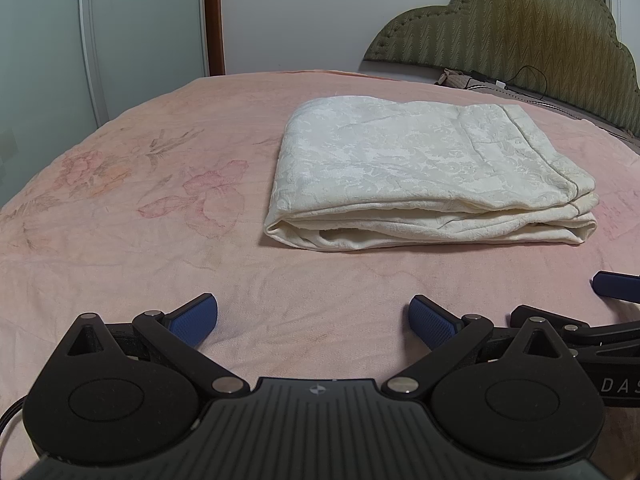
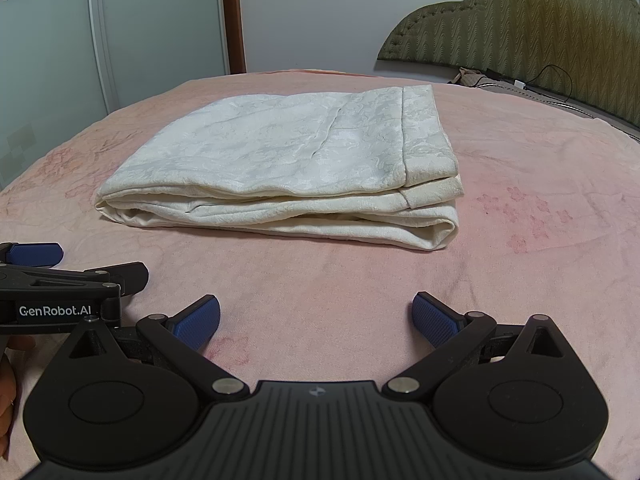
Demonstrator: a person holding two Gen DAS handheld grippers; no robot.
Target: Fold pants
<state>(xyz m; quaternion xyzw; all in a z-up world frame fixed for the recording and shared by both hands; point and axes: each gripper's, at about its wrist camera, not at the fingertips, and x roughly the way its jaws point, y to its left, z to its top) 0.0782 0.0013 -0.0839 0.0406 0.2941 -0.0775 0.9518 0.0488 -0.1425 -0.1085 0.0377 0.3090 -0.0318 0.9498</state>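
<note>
The cream-white patterned pants point(image 1: 424, 168) lie folded into a flat stacked rectangle on the pink bed cover, ahead and to the right in the left wrist view. In the right wrist view the pants point(image 2: 288, 160) sit ahead and slightly left, with a hem band along their right edge. My left gripper point(image 1: 314, 322) is open, blue pads wide apart, over bare cover short of the pants. My right gripper point(image 2: 316, 320) is open too, nothing between its fingers, also short of the pants. The two grippers sit side by side.
A pink floral bed cover point(image 1: 140, 208) spreads all around. An olive quilted headboard point(image 1: 520, 28) with a black cable point(image 1: 532, 80) stands at the back right. A pale wardrobe door point(image 2: 60, 60) and wooden door frame point(image 2: 234, 16) lie beyond the bed's far edge. A hand point(image 2: 8, 392) shows at the left.
</note>
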